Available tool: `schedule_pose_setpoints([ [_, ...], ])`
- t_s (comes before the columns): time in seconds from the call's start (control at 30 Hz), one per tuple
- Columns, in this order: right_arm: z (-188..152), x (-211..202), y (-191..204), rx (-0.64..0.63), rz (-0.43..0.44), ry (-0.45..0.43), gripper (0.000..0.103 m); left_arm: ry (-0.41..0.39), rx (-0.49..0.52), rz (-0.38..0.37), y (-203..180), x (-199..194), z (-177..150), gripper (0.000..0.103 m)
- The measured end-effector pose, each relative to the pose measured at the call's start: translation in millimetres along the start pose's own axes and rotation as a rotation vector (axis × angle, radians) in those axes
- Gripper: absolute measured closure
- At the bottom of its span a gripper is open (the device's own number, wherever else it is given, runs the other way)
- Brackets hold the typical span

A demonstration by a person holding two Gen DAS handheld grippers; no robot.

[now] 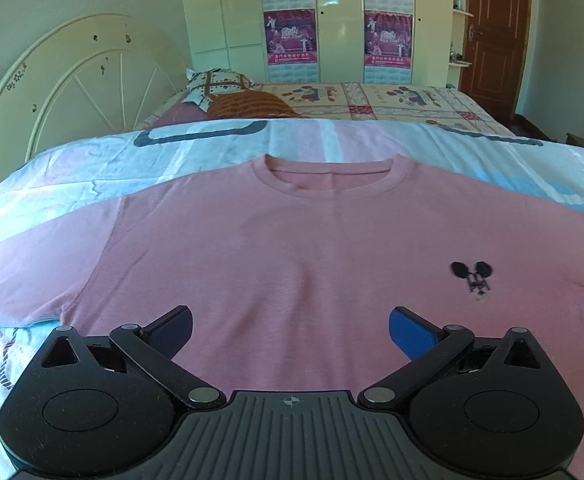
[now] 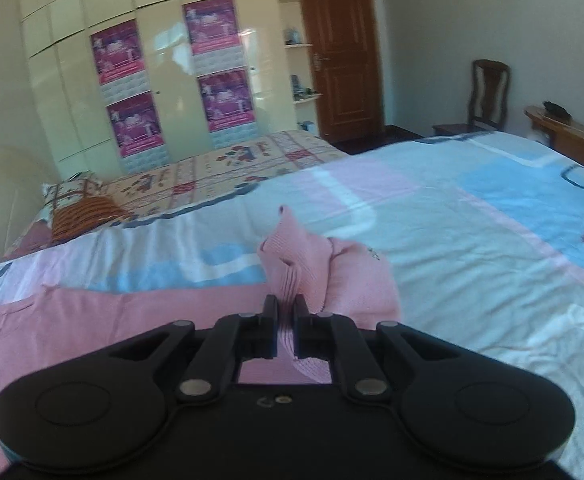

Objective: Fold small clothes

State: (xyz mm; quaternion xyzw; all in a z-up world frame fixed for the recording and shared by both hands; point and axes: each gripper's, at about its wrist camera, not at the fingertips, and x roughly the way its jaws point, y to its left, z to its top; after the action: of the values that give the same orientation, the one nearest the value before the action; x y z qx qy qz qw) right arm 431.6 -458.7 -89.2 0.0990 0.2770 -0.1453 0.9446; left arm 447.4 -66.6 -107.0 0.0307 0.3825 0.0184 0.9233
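The pink T-shirt (image 1: 275, 248) is lying face up on the bed (image 1: 71, 168), neck hole away from the camera. The left gripper (image 1: 289, 330) is hovering spread wide over its lower part, holding nothing. The right gripper (image 2: 285, 306) is pinching a bunched sleeve (image 2: 292, 256) and lifting it off the sheet. The knit looks light, soft and limp, so it is likely sagging wherever unsupported; taking hold at hems and seams seems best.

Soft, even daylight fills both views; fisheye bending darkens the corners, and the right wrist view is motion-blurred throughout.
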Motion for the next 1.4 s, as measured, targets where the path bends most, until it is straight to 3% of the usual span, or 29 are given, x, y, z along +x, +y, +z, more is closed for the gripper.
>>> schedule_pose_setpoints([
  [0.2,-18.4,6.6,131.8,-0.149,0.131,0.036,0.096,0.003,-0.046,0.036,85.3,13.2,-13.9,0.0],
  [0.47,-65.7,6.1,280.1,-0.329,0.265,0.096,0.096,0.011,-0.178,0.015,182.8,29.6,-30.9,0.0],
  [0.67,-97.5,-4.8,345.2,-0.418,0.339,0.123,0.096,0.011,-0.227,0.009,224.5,43.6,-36.9,0.0],
  [0.83,-119.8,-8.0,388.2,-0.463,0.402,0.153,0.096,0.012,-0.228,-0.004,236.0,53.7,-35.6,0.0],
  [0.9,-127.4,-1.7,393.6,-0.47,0.394,0.181,0.094,0.012,-0.23,-0.011,236.5,57.0,-34.5,0.0],
  [1.0,-134.6,-2.4,392.9,-0.495,0.43,0.193,0.067,0.006,-0.26,-0.057,235.4,55.8,-33.7,0.0],
  [1.03,-133.1,-9.2,390.6,-0.502,0.44,0.173,0.051,0.003,-0.27,-0.079,232.8,58.4,-30.6,0.0],
  [1.07,-128.8,-16.7,385.8,-0.48,0.447,0.125,0.05,-0.004,-0.275,-0.099,228.5,61.4,-26.9,0.0],
  [1.1,-123.7,-22.8,374.9,-0.445,0.453,0.102,0.053,-0.01,-0.275,-0.121,221.3,66.6,-21.8,0.0],
  [1.17,-112.0,-24.5,350.5,-0.366,0.411,0.111,0.085,-0.012,-0.269,-0.198,202.3,79.3,-11.4,0.0],
  [1.2,-104.9,-20.6,335.9,-0.324,0.37,0.116,0.089,-0.011,-0.267,-0.238,190.8,87.1,-5.7,0.0],
  [1.3,-90.5,-24.7,283.5,-0.229,0.242,0.081,0.087,-0.011,-0.238,-0.33,152.9,110.8,10.5,0.001],
  [1.33,-86.0,-27.0,266.3,-0.203,0.201,0.072,0.087,-0.002,-0.218,-0.34,140.9,119.2,15.1,0.013],
  [1.4,-78.1,-31.0,233.3,-0.152,0.138,0.065,0.087,0.031,-0.183,-0.354,120.2,134.5,21.7,0.027],
])
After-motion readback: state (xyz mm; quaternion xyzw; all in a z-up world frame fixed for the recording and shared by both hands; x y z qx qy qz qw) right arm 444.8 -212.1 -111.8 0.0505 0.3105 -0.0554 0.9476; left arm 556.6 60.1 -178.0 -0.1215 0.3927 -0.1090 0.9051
